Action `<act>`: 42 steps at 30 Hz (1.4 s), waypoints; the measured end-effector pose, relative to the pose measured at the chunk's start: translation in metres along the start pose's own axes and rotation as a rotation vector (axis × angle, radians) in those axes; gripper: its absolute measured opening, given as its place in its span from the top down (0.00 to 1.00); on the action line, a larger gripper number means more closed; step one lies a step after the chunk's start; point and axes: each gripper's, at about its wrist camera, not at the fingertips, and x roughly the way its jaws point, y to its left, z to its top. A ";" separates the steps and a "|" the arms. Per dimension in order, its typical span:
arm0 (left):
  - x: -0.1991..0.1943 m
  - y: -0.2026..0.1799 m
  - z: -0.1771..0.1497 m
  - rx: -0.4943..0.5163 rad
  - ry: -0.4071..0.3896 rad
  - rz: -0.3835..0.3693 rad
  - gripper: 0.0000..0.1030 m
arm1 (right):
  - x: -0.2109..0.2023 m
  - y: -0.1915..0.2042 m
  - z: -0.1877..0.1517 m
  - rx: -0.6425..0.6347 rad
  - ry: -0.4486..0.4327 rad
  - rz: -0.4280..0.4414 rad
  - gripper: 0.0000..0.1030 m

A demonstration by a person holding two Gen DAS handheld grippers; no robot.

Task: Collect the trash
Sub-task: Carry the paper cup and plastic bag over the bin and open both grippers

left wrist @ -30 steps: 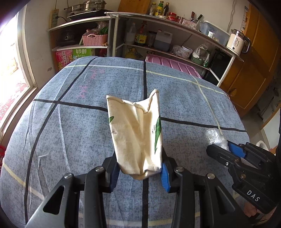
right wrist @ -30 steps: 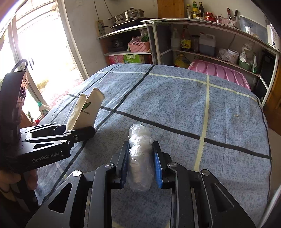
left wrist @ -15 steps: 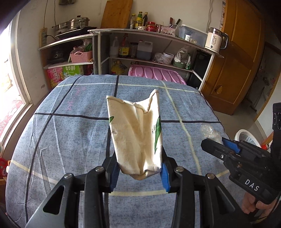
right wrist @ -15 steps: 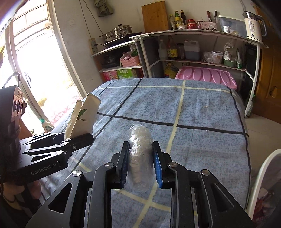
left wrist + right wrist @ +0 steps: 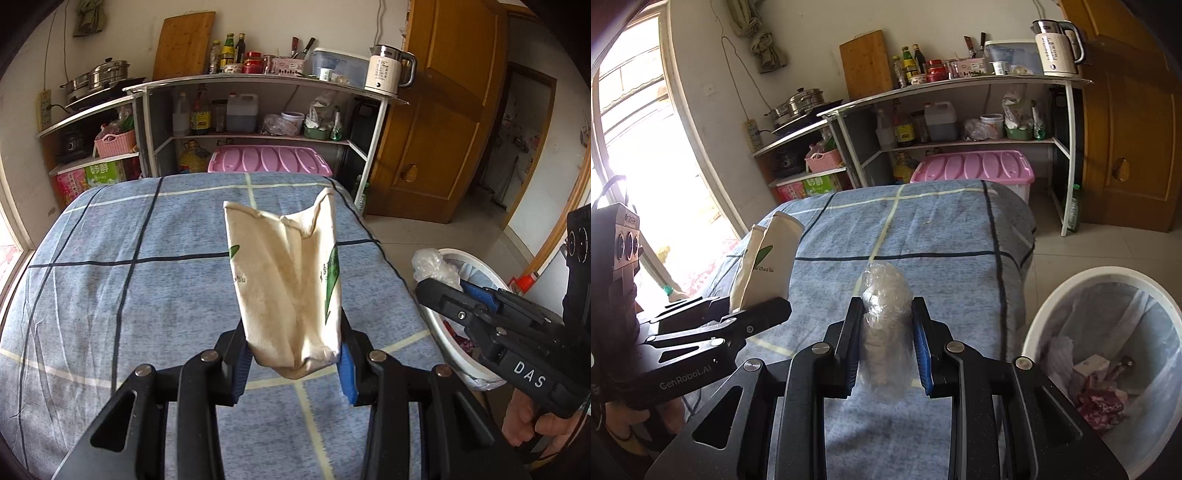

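The left gripper (image 5: 293,363) is clamped on the lower end of a crushed paper cup (image 5: 286,280), cream with green print; squeezed flat, the cup stands up out of the jaws and cannot roll free. The right gripper (image 5: 886,350) is closed on a wad of clear plastic wrap (image 5: 885,325), pinched at its middle so both ends bulge past the pads.

Both pieces are held in the air over the blue checked bedspread (image 5: 923,229) — not resting on it. The landmark is the white trash bin (image 5: 1067,295), lined with a pale bag and already holding scraps; it stands on the floor just off the corner of the bed. The plastic wrap is nearest the bin, just to its left; the cup is further left, beyond the wrap. Carrying one item per gripper probably lets both be dropped in one trip — neither is over the bin's opening yet.
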 end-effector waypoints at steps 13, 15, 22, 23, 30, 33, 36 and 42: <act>0.037 -0.130 -0.002 0.151 0.081 -0.189 0.60 | -0.069 -0.112 -0.024 0.134 -0.031 -0.254 0.74; 0.044 -0.146 -0.003 0.169 0.095 -0.205 0.60 | -0.074 -0.127 -0.029 0.139 -0.019 -0.290 0.74; 0.062 -0.182 -0.010 0.196 0.140 -0.232 0.60 | -0.078 -0.162 -0.046 0.156 0.039 -0.377 0.74; 0.064 -0.184 -0.012 0.194 0.144 -0.236 0.60 | -0.077 -0.165 -0.048 0.156 0.050 -0.385 0.74; 0.073 -0.191 -0.019 0.179 0.167 -0.233 0.58 | -0.077 -0.183 -0.059 0.196 0.080 -0.429 0.63; 0.071 -0.192 -0.021 0.180 0.160 -0.226 0.52 | -0.081 -0.188 -0.063 0.222 0.069 -0.400 0.48; 0.064 -0.193 -0.022 0.196 0.135 -0.203 0.50 | -0.087 -0.185 -0.065 0.231 0.047 -0.402 0.48; 0.045 -0.185 -0.026 0.196 0.069 -0.166 0.44 | -0.108 -0.167 -0.070 0.236 -0.028 -0.412 0.48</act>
